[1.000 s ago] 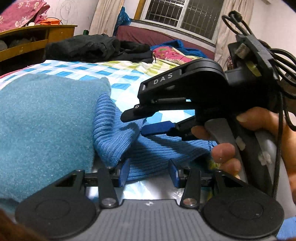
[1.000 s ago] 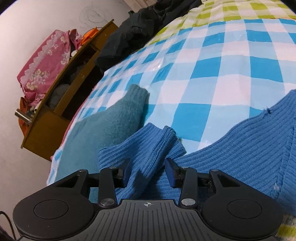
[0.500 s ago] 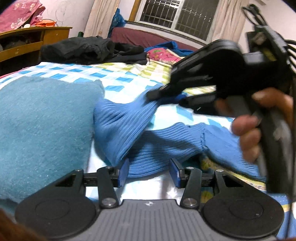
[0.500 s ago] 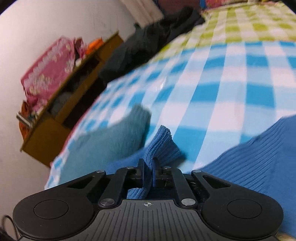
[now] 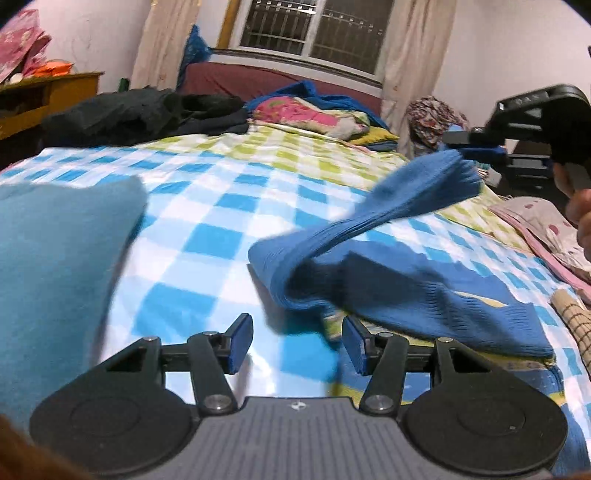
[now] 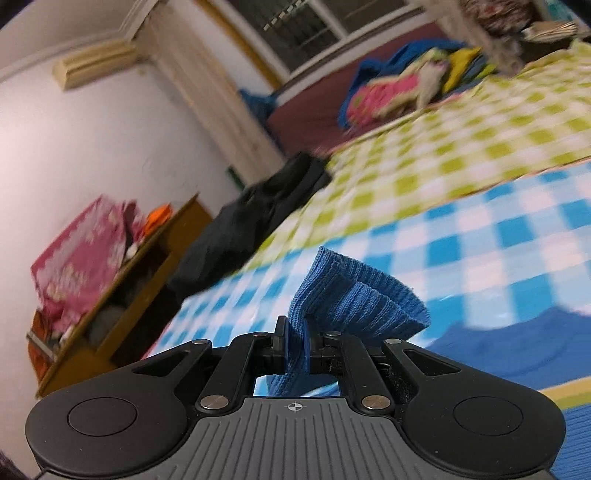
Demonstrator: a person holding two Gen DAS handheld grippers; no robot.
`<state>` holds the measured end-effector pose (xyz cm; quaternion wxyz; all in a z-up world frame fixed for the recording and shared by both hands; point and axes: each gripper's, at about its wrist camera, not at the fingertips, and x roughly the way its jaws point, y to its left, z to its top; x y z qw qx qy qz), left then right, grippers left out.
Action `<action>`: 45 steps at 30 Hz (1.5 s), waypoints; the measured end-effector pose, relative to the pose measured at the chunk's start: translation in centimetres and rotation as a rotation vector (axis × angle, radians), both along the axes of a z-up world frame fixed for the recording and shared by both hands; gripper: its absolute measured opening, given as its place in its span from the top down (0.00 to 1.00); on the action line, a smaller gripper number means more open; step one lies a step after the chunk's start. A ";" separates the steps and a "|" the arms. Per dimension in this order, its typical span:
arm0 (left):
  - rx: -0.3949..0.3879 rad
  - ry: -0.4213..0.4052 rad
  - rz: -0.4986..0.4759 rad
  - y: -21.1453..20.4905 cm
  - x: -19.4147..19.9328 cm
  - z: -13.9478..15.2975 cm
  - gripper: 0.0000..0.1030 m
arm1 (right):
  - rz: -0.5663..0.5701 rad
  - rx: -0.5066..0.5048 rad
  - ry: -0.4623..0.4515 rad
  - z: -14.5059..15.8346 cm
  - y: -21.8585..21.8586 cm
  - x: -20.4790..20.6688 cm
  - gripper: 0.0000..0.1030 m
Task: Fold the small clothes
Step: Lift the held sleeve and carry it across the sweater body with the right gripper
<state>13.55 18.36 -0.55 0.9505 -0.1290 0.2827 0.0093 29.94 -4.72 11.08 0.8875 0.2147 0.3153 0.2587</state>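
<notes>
since the earlier pictures the sleeve (image 5: 413, 192) of the blue sweater (image 5: 436, 295) has been lifted off the bedsheet and drawn toward the right side of the left wrist view; the right gripper (image 6: 295, 341), then apart, is now seen clamped on the cuff

item: right gripper, clamped on the ribbed cuff (image 6: 354, 299) of the sleeve; the cuff is pinched between the two blue pads and fans out beyond them. in the left wrist view this gripper (image 5: 476, 146) is seen at the upper right, held by a hand (image 5: 580, 206) that is partly cut by the frame edge

item: left gripper (image 5: 295, 341), jaws apart and opening; nothing is held between them, only the bedsheet is seen in the gap. the right pad stands just beside the near hem of the sweater; touching cannot be told

item: blue sweater, ribbed knit, body lying on the bedsheet right of centre, one sleeve stretched upward from it to the right gripper

item: bedsheet (image 5: 221, 206), checked blue and white near, green and white farther off

item: teal cloth (image 5: 55, 251), lying on the bedsheet at the left, apart from the sweater

item: dark clothes (image 5: 140, 114), heaped at the far left of the bed

item: pink bedding (image 5: 306, 114), heaped at the far end under the window (image 5: 314, 33)

item: wooden shelf (image 6: 122, 295), against the wall at the left, pink flowered cloth on top
</notes>
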 end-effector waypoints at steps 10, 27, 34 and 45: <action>0.114 -0.002 -0.127 -5.4 2.9 0.6 0.43 | -0.136 -0.030 -0.045 -2.0 -10.1 -3.4 0.92; 0.254 0.065 -0.162 -8.4 4.3 -0.6 0.39 | -0.277 0.046 0.163 -11.9 -16.5 -6.0 0.78; 0.236 0.061 -0.177 -8.9 4.8 0.0 0.39 | -0.330 0.077 0.197 -12.0 -17.0 -5.0 0.90; 0.248 0.061 -0.184 -9.0 5.1 -0.1 0.39 | -0.316 -0.071 0.134 -10.9 -16.9 -7.6 0.87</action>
